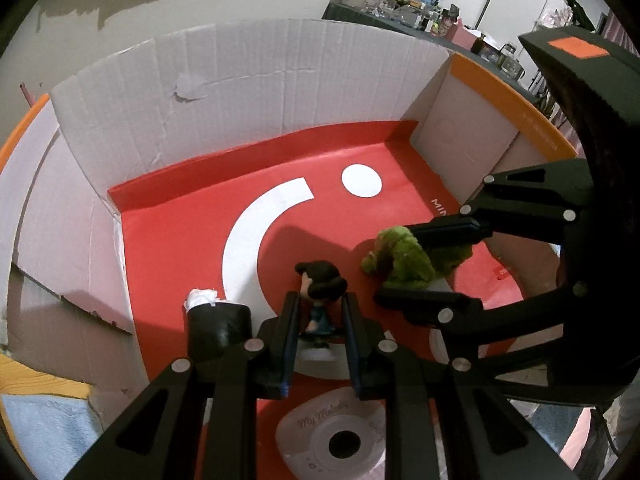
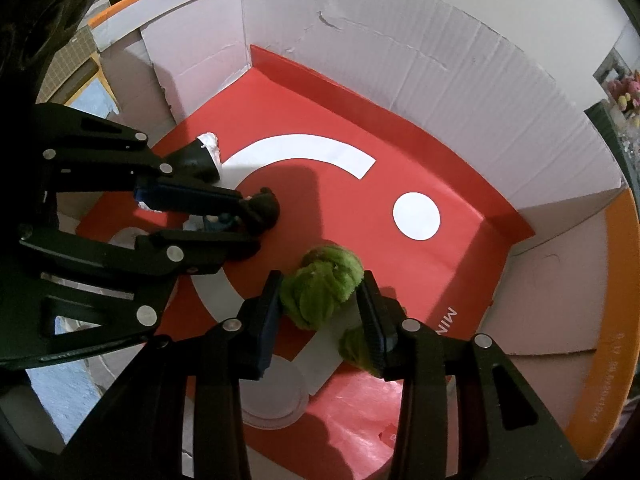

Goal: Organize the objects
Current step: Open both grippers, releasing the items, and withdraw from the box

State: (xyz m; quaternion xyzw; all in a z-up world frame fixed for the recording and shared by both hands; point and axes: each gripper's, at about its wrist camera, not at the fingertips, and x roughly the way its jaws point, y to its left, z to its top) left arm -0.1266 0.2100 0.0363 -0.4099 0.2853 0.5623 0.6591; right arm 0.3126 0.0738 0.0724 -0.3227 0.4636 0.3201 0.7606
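Observation:
Both grippers are inside a white cardboard box (image 1: 224, 80) with a red paper floor (image 1: 192, 216). My left gripper (image 1: 320, 304) is shut on a small dark-haired figurine (image 1: 322, 292) in a blue dress, held just above the floor; it also shows in the right wrist view (image 2: 262, 208). My right gripper (image 2: 322, 292) is closed around a green plush toy (image 2: 320, 284), which fills the gap between the fingers; it also shows in the left wrist view (image 1: 404, 260).
A black object with a white end (image 1: 216, 320) lies left of the figurine. A white "My Melody" device (image 1: 332, 436) sits under my left gripper. The box walls (image 2: 400, 48) rise on all sides. A cluttered table (image 1: 420, 4) stands beyond the box.

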